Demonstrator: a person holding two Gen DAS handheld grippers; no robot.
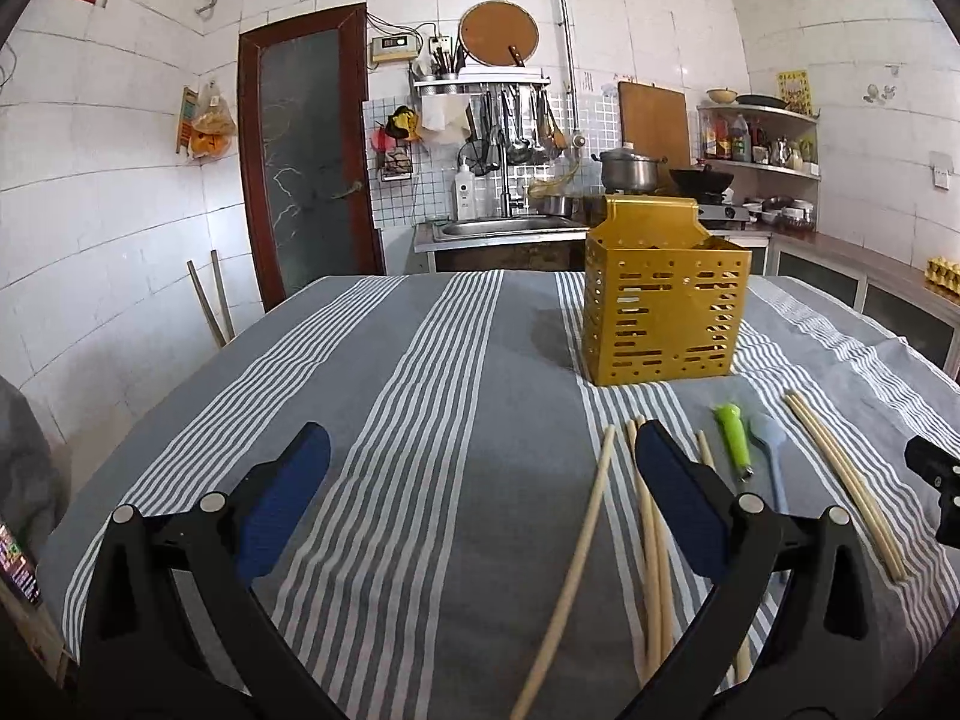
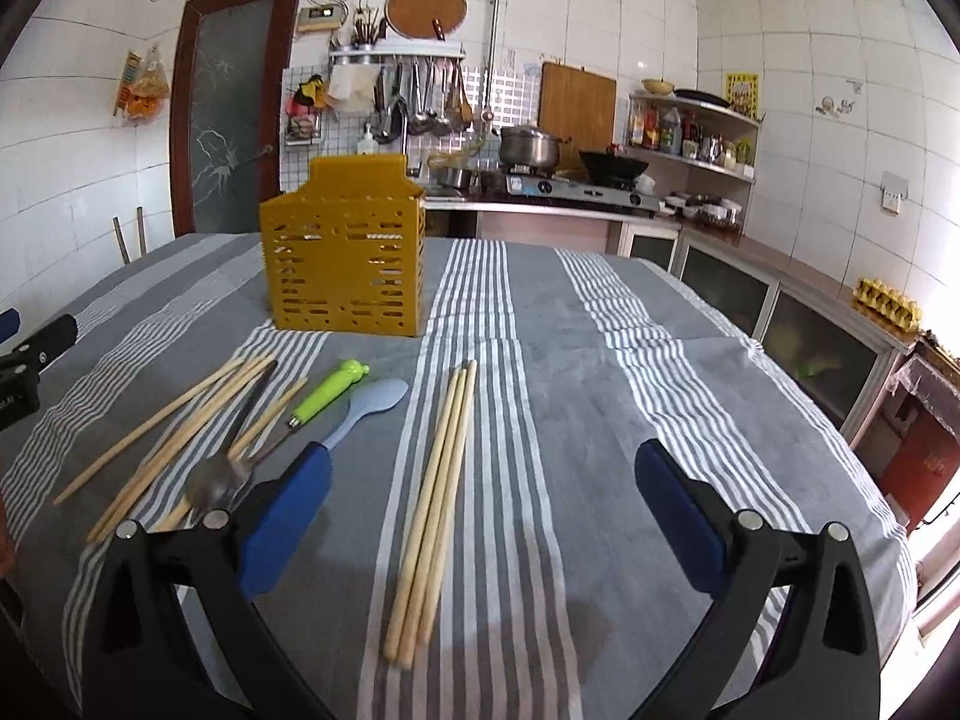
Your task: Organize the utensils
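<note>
Two blue-padded fingers of the right gripper [image 2: 480, 516] fill the bottom of the right wrist view, spread wide with nothing between them but striped cloth. Lying lengthwise in that gap, slightly left of centre, is a tidy bundle of chopsticks [image 2: 435, 504], their near ends low in the frame and their tips pointing toward the back of the table [image 2: 690, 372].

At lower left, partly behind the left finger, a looser scatter of chopsticks [image 2: 174, 426] crosses a metal spoon [image 2: 210, 486]. Just right of these lie a green-handled tool [image 2: 327, 393] and a pale blue spoon [image 2: 366, 405], side by side. Upper left of centre stands a yellow perforated holder [image 2: 348, 264], upright, open at the top, well apart from the utensils.

Through the left wrist view, the left gripper [image 1: 480, 510] is likewise wide open and empty over bare cloth. Loose chopsticks [image 1: 600, 516] run past its right finger at lower right; the holder [image 1: 666, 312] sits right of centre.

Nothing appears to be in the holder yet, though its inside is not clearly visible, so the work seems to be at its start. The neat bundle looks like the easiest first pick for the right gripper. To do it well, lower the fingers either side of the bundle near its middle, close across all the sticks at once so none rolls free, lift level, then tip them upright over the holder's open top before letting go.
</note>
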